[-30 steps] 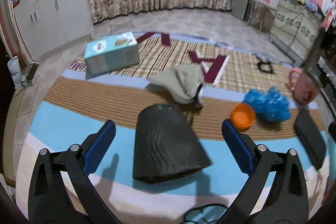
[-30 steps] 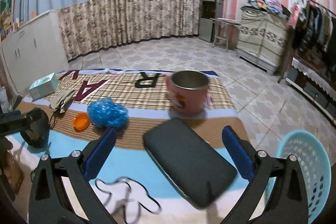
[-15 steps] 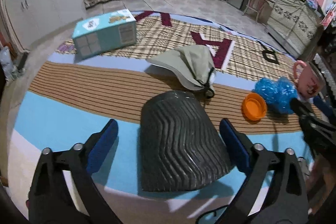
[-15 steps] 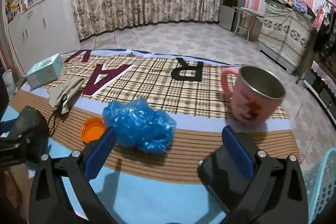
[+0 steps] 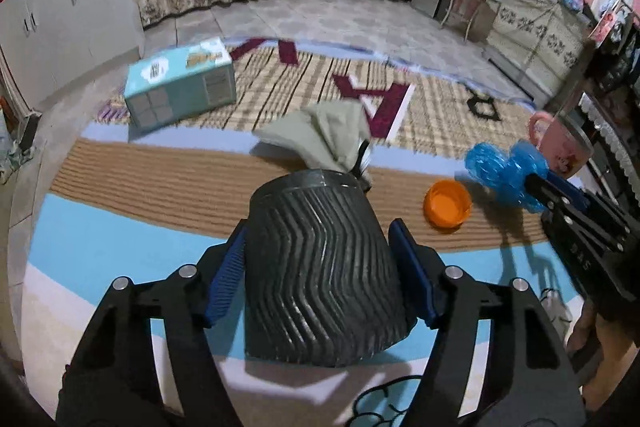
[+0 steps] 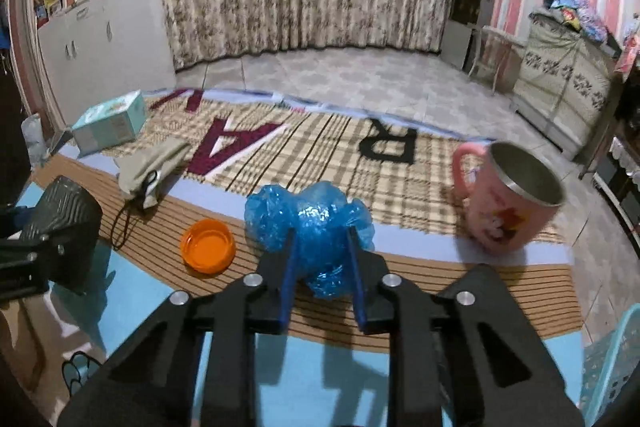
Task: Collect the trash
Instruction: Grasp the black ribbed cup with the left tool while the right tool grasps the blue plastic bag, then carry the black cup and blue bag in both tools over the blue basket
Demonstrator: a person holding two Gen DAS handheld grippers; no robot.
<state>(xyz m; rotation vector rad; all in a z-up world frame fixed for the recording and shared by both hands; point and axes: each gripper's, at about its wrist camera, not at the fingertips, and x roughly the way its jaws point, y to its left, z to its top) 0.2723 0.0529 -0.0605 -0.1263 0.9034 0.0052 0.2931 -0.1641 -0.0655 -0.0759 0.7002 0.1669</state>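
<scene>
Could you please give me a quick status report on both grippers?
Left gripper shut on black bin. Right gripper shut on blue plastic wad. Orange lid beside it, pink mug clear.

Left gripper (image 5: 320, 259): fingers (image 5: 224, 279) level and pointing forward, low over the surface, blue pads pressed against both flanks of the black ribbed bin (image 5: 320, 267). Right gripper (image 6: 322, 263): also low and forward-pointing, fingers (image 6: 287, 279) drawn narrow and pinching the crumpled blue plastic bag (image 6: 308, 223). In the left wrist view, the right gripper enters from the right edge.
</scene>
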